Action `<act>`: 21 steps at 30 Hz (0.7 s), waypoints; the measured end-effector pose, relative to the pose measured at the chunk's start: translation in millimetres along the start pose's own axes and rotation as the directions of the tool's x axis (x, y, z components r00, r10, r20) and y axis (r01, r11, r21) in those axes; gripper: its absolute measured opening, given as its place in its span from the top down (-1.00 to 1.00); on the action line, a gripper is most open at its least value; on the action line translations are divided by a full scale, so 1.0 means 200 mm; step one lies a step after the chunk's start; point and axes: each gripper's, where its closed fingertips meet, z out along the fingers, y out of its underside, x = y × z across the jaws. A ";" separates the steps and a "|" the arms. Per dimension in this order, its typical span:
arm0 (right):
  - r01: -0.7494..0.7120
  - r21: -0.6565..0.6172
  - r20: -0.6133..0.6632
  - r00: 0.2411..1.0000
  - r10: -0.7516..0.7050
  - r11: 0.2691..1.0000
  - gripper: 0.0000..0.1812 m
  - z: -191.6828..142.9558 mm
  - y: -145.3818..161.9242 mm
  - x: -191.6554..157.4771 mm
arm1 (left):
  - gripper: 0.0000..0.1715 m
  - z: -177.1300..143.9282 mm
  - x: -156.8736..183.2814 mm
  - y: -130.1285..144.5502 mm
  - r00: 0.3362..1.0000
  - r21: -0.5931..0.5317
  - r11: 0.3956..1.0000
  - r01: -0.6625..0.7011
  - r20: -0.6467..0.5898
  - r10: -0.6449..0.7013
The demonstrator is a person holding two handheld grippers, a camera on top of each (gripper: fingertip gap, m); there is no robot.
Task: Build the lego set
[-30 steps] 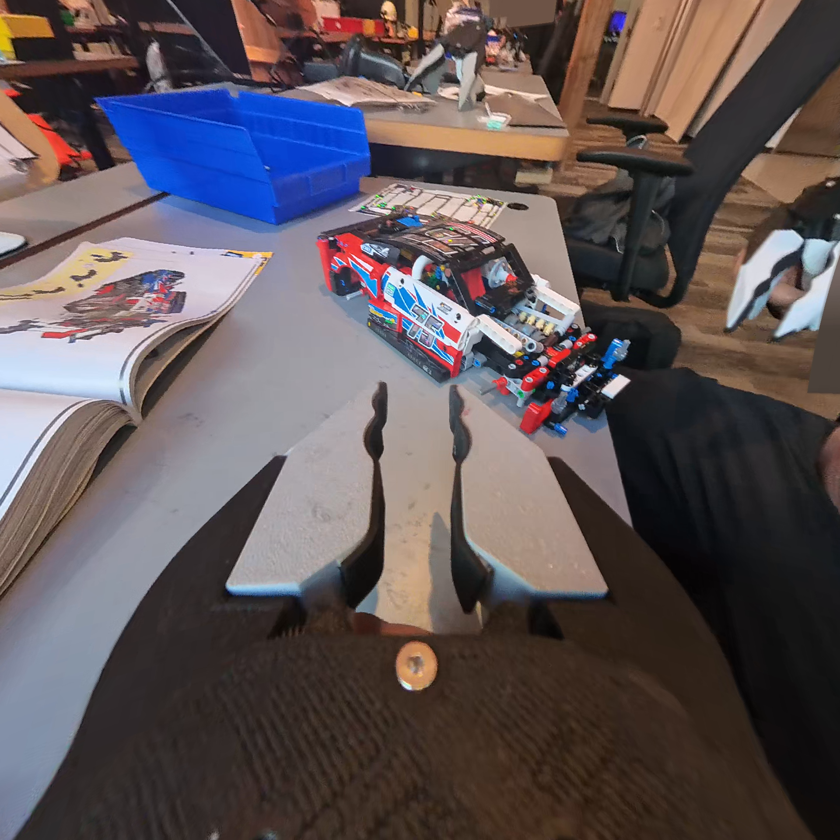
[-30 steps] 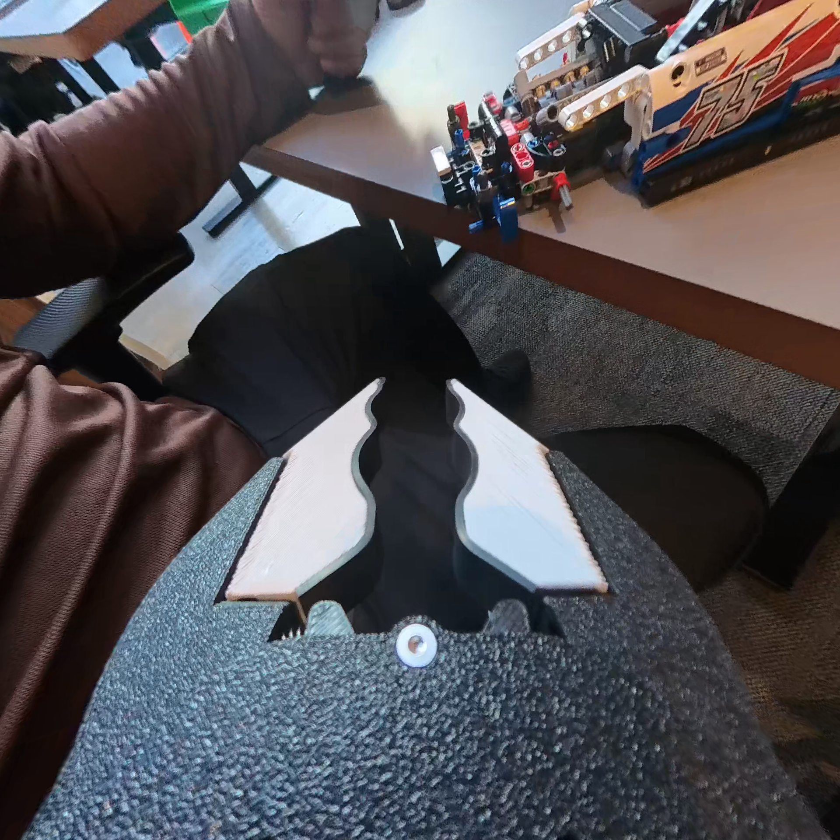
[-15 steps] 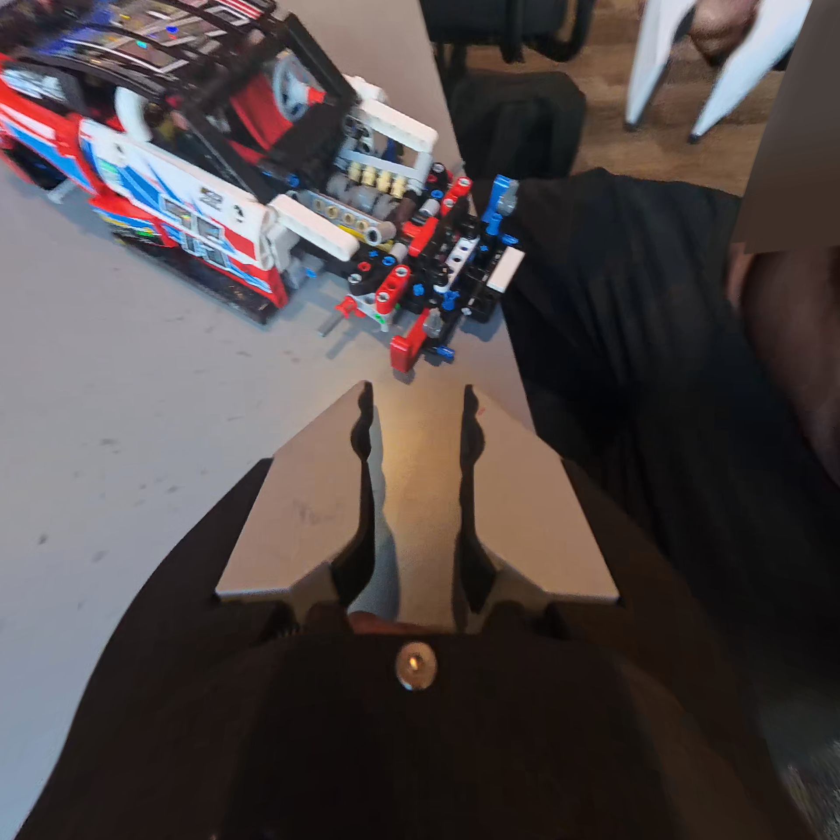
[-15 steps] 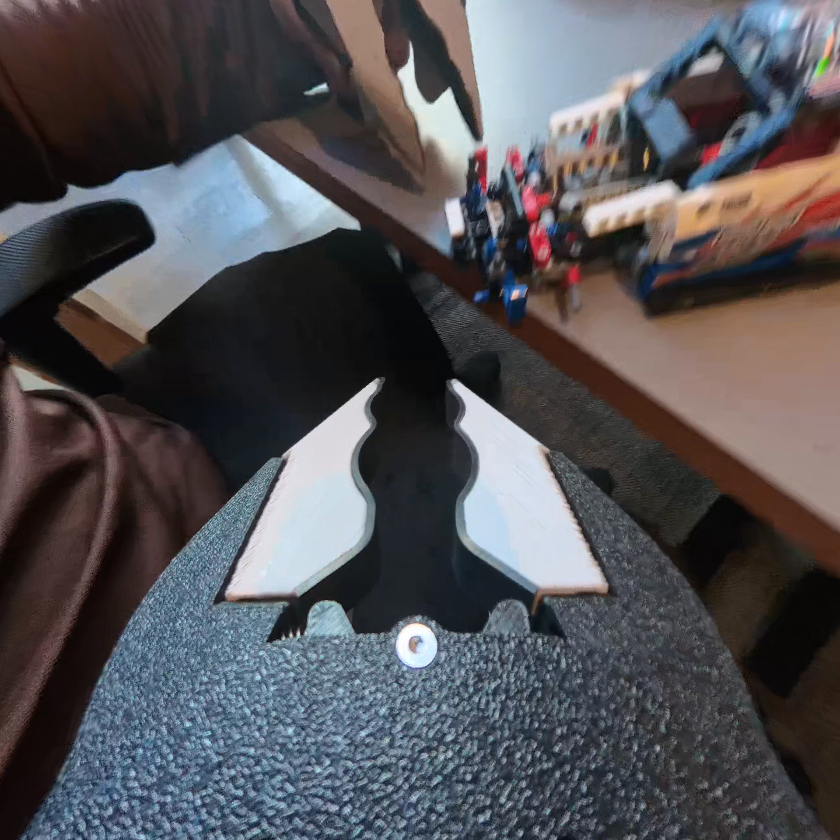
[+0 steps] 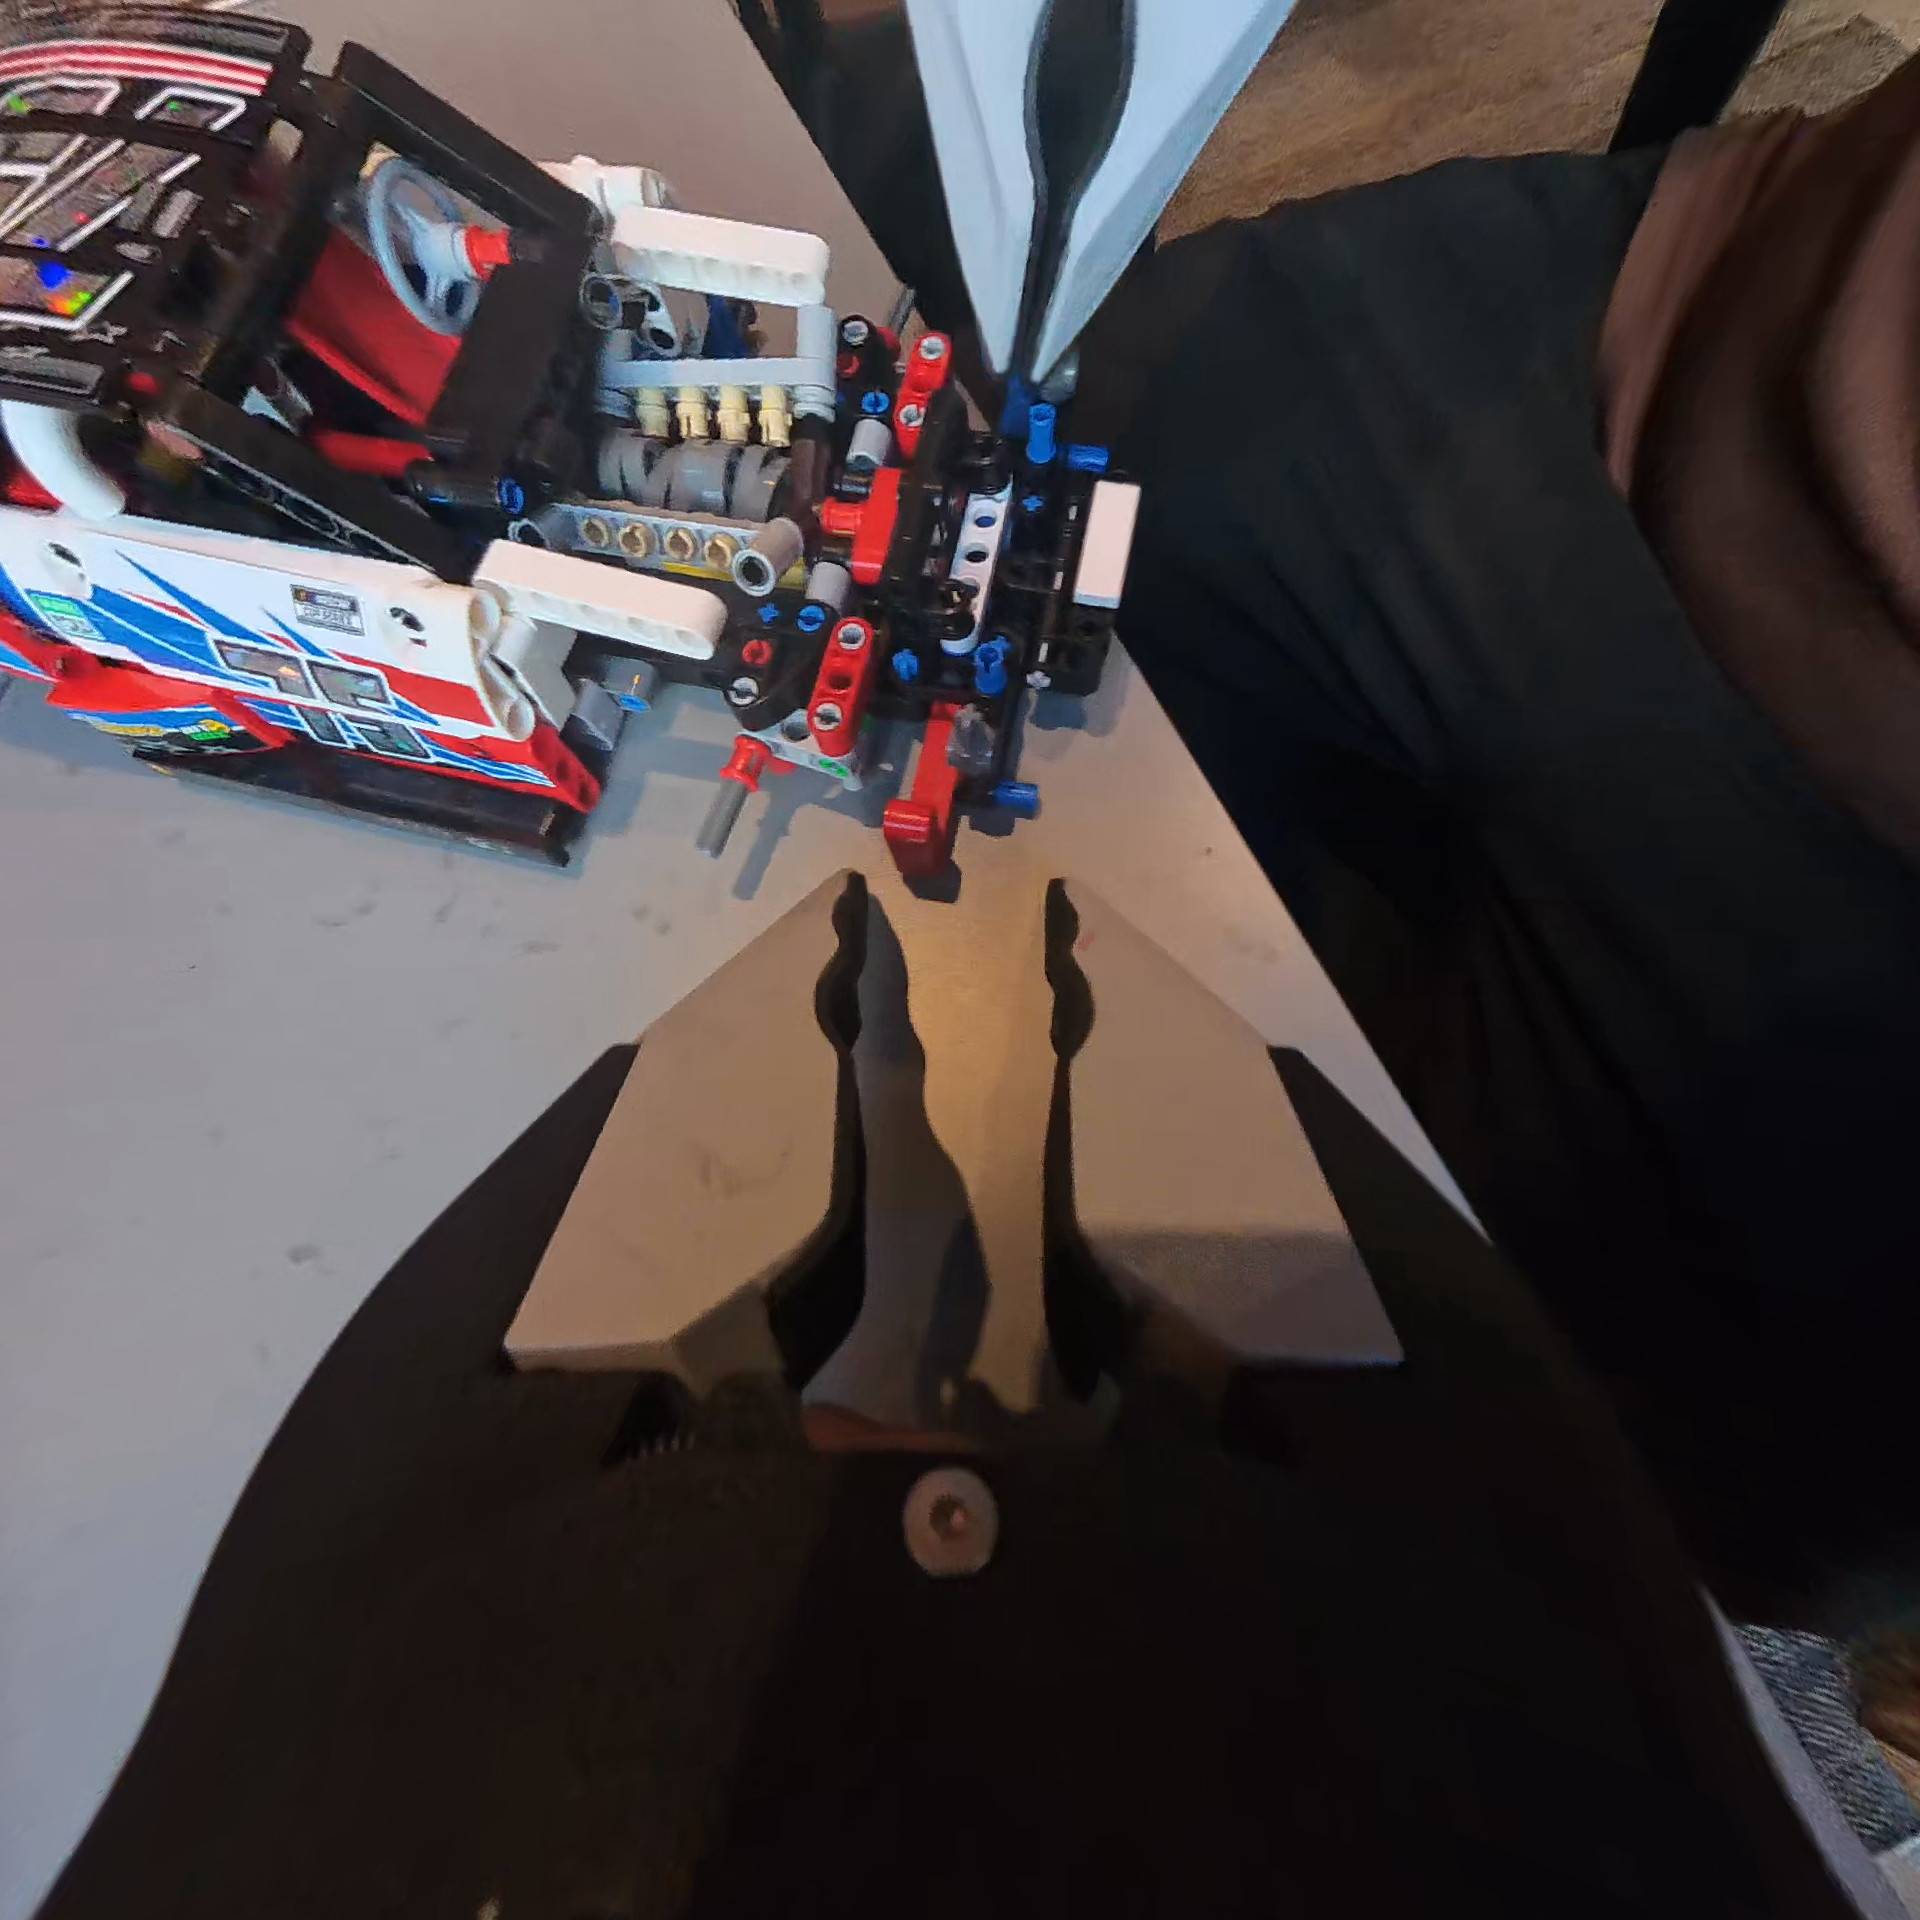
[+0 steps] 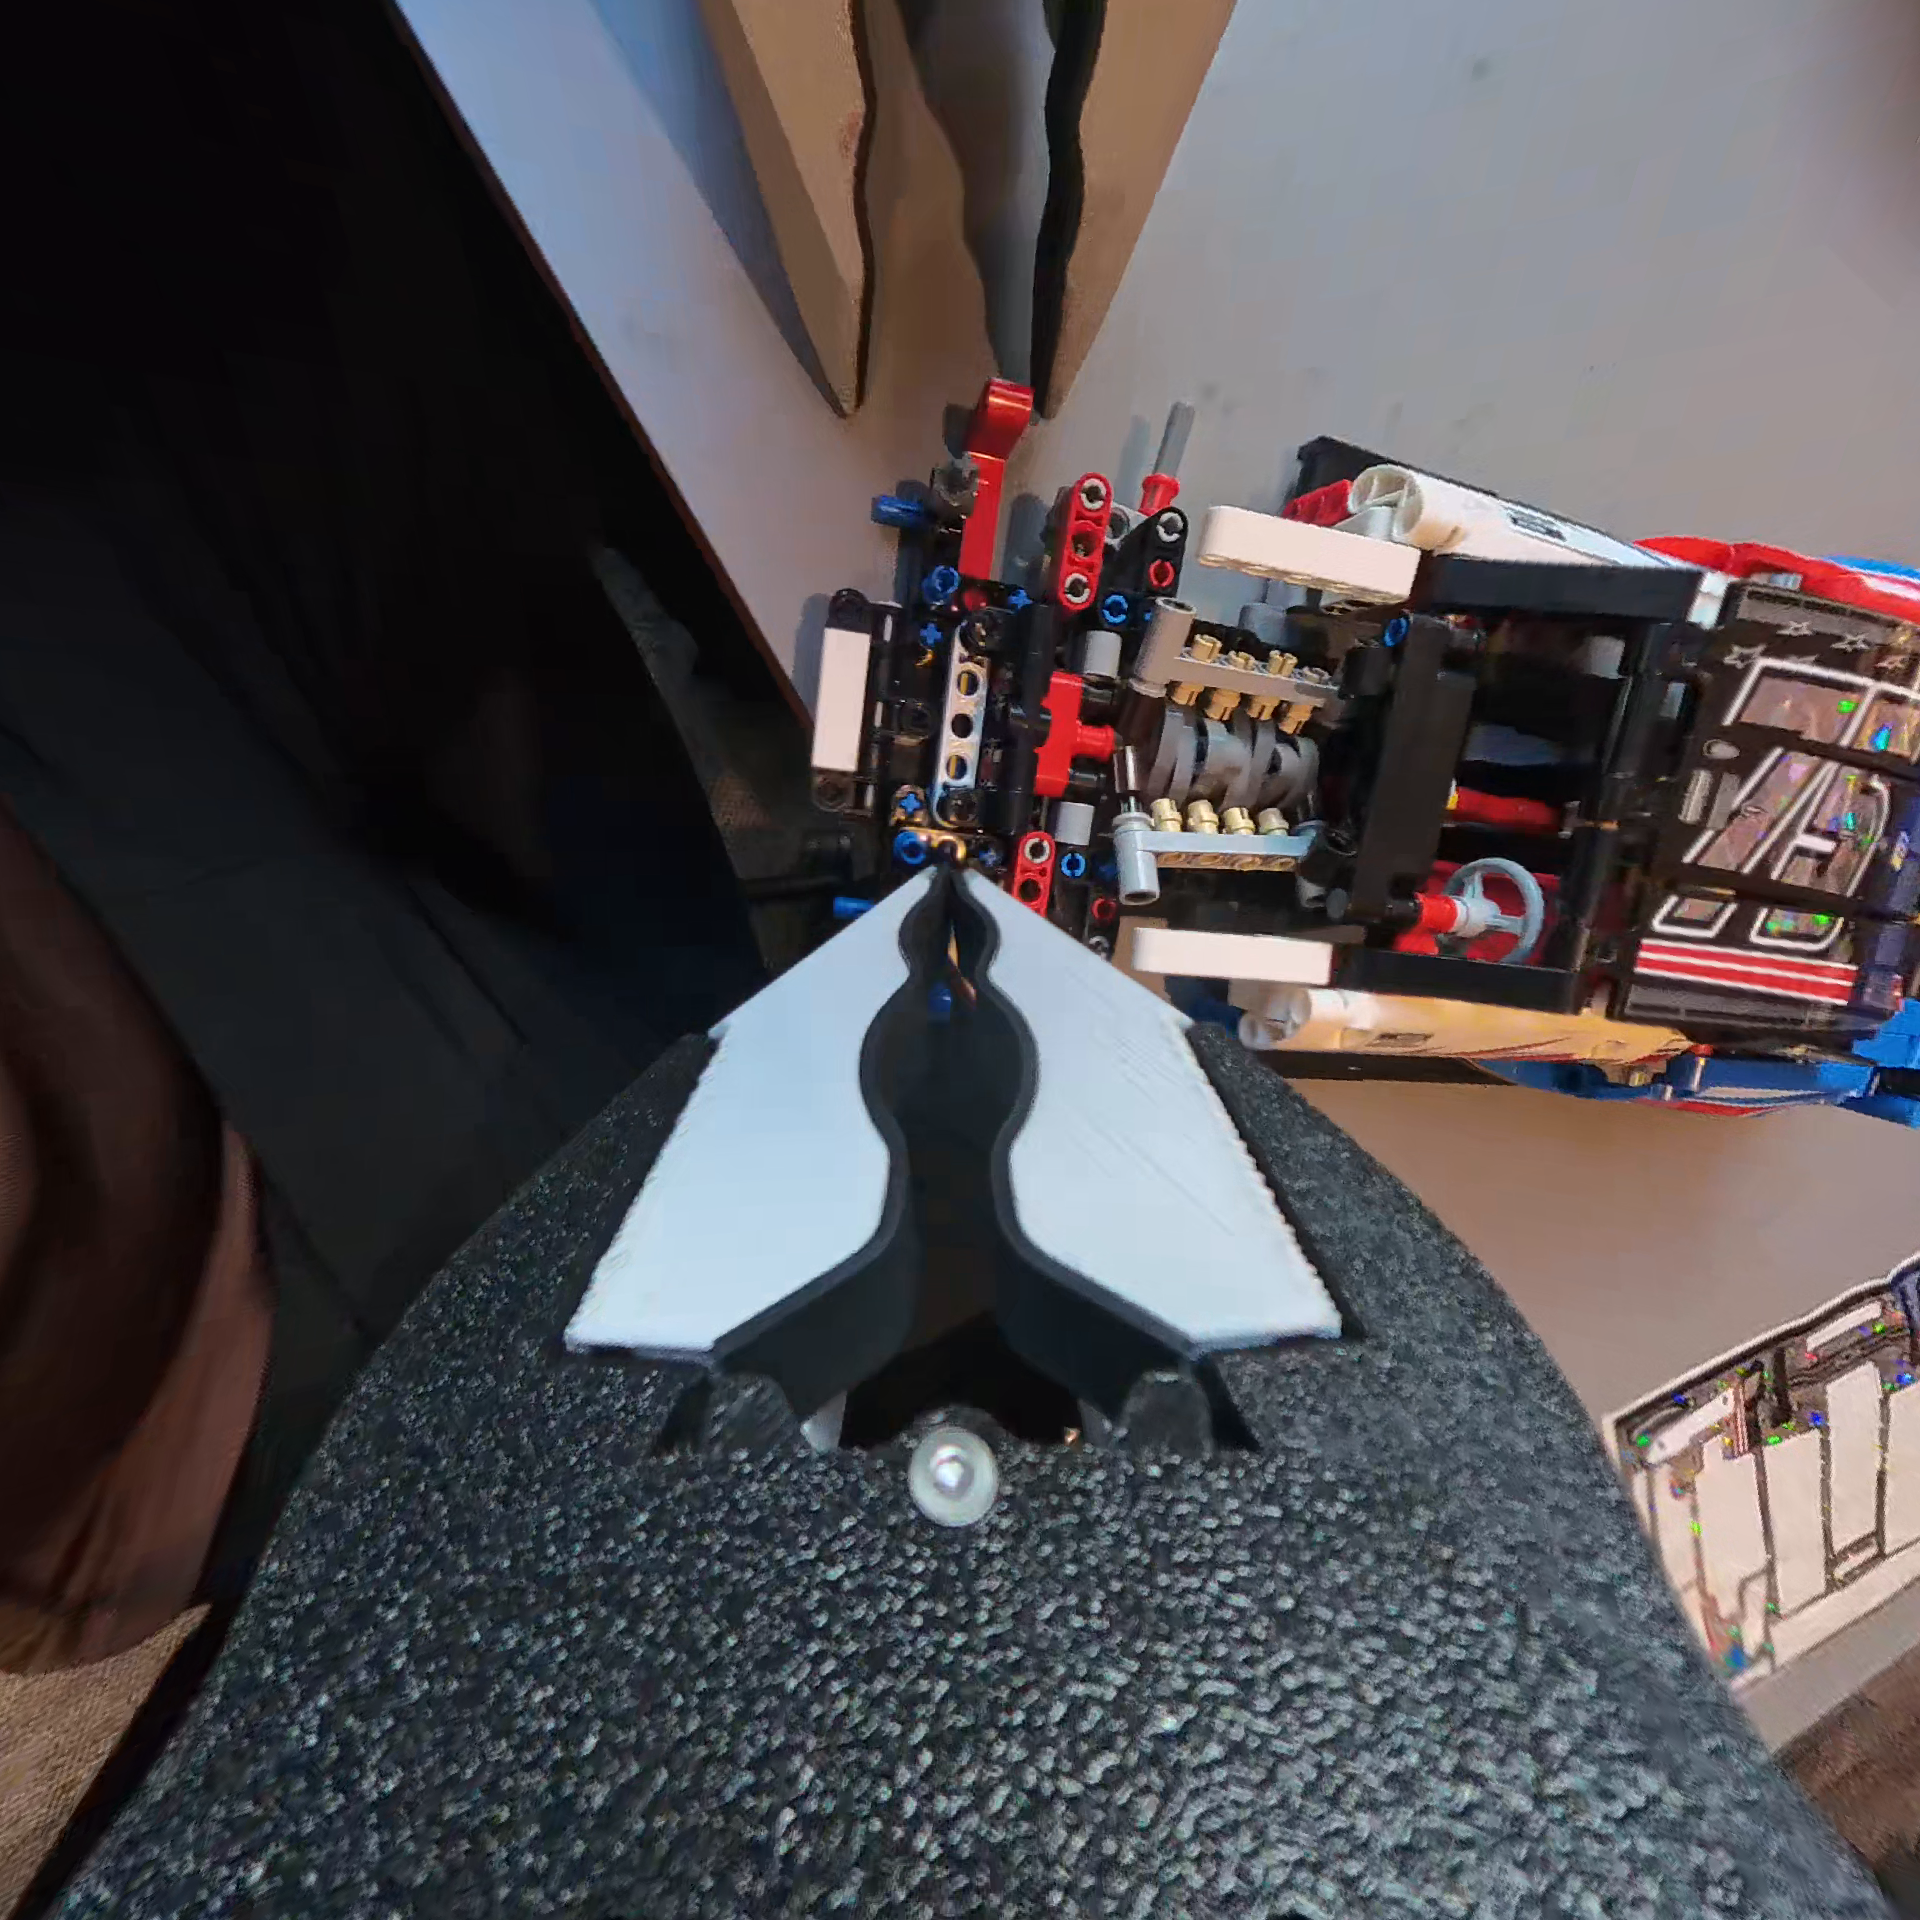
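Both tongs meet one lego car point(image 5: 436, 540) lying at the grey table's point(image 5: 260, 1091) corner: left gripper point(image 5: 951, 894) has its fingers apart, right gripper point(image 6: 948, 871) pinches together on the car's front frame point(image 6: 935, 717). Printed stickers cover its panels.

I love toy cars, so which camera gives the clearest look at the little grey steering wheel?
The left wrist view: the steering wheel sits large there, seen through the black cab frame. The right wrist view shows it too, smaller and partly hidden by that frame.
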 end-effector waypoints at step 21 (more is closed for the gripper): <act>-0.086 -0.027 0.124 0.988 0.089 0.996 1.00 0.05 0.00 0.00 | 0.78 0.01 -0.01 -0.01 0.998 -0.004 1.000 -0.018 0.057 0.018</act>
